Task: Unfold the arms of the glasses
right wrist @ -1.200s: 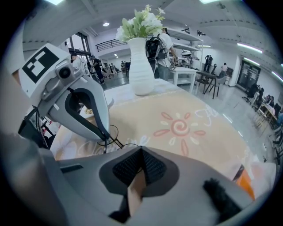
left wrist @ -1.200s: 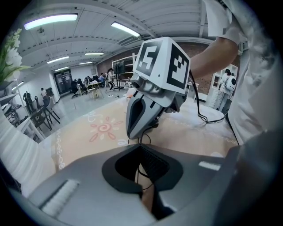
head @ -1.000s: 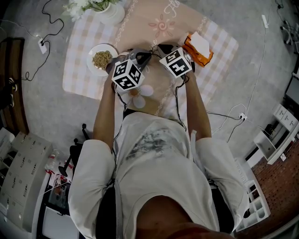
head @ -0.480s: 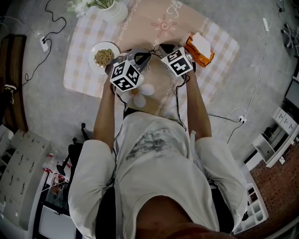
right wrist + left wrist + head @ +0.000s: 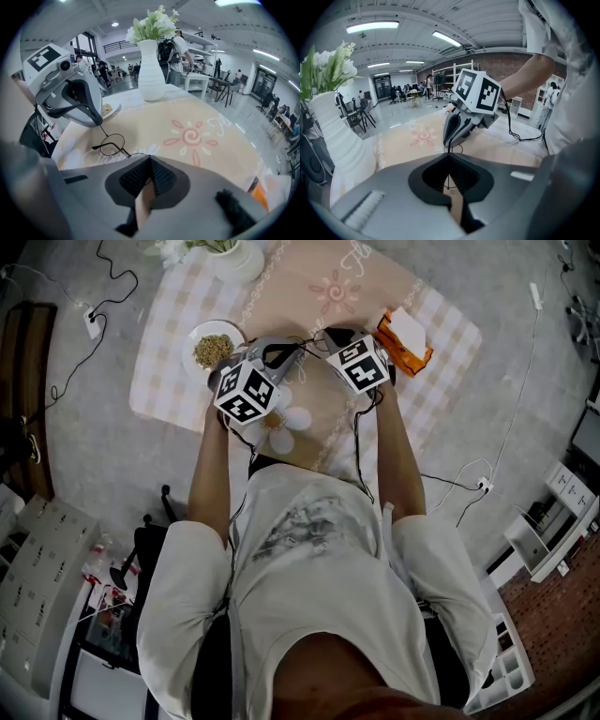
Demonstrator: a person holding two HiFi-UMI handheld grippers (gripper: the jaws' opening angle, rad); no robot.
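Both tools are clamped on the glasses (image 5: 124,152) right now. The right gripper (image 5: 150,161) is clenched on the wire frame on one side. The left gripper (image 5: 449,161) is pinched on a thin arm (image 5: 103,131). The glasses hang between the two tools just above the table (image 5: 309,296), upper middle of the head view, though they're too small to really see there.

How I'd do this step: treat the right gripper as the anchor and leave it put. Swing the left one in an arc around the hinge rather than tugging straight out. That wire looks really thin, so I'd guess it bends before it complains. Use a light pinch, go slow, and stop once the arm stands about square to the front. The second arm would need a fresh grip after that.

Orientation, going by the right gripper view: the front of the frame is the long axis. It runs from the round lens (image 5: 112,144) at centre left toward the right gripper's jaws at lower centre. The held arm goes up and left from that lens into the left gripper. In the left gripper view it lines up straight along the jaws, pointing at the other tool.
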